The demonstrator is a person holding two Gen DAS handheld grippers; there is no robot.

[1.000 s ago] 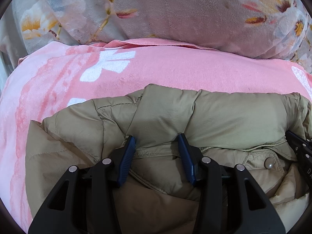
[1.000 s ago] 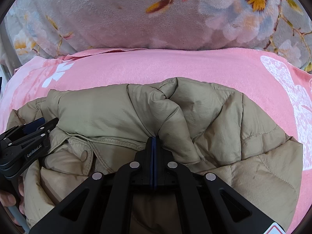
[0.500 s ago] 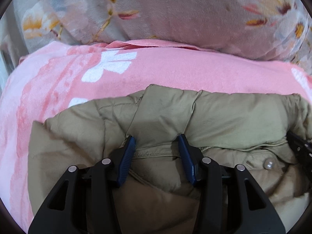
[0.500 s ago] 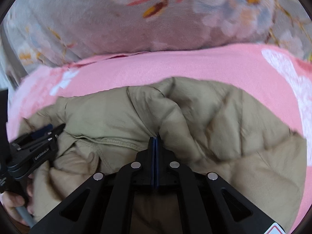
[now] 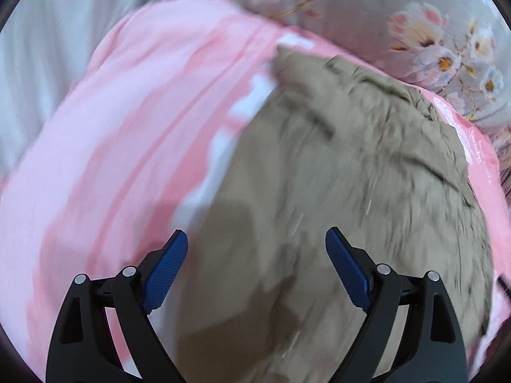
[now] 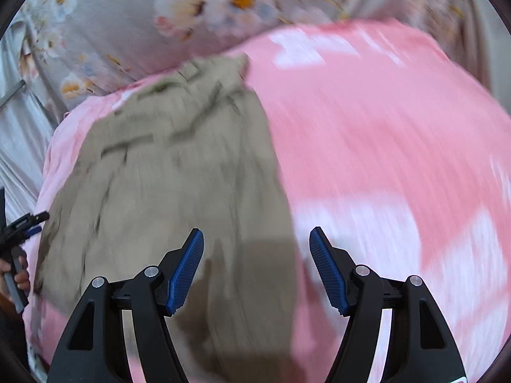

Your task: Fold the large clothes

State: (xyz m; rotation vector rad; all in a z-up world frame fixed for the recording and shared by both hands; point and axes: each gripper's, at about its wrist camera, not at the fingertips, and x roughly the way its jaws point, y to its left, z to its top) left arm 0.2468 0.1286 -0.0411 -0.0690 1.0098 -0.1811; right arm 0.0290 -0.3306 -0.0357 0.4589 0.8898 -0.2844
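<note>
**Desk:** Where is the fold?

**Operator:** My left gripper and right gripper hang wide open, empty, above the khaki jacket, bundled on the pink blanket. Looks mostly folded; blur hides details.

No legible text; faint script on pink blanket, perhaps lettering, blurred.

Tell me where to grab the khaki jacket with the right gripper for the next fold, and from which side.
Probably the jacket's long right-hand edge, near the end closest to the camera. Bring the open right gripper in from the pink blanket side: that edge lies exposed on the blanket. Blur hides finer detail.
</note>
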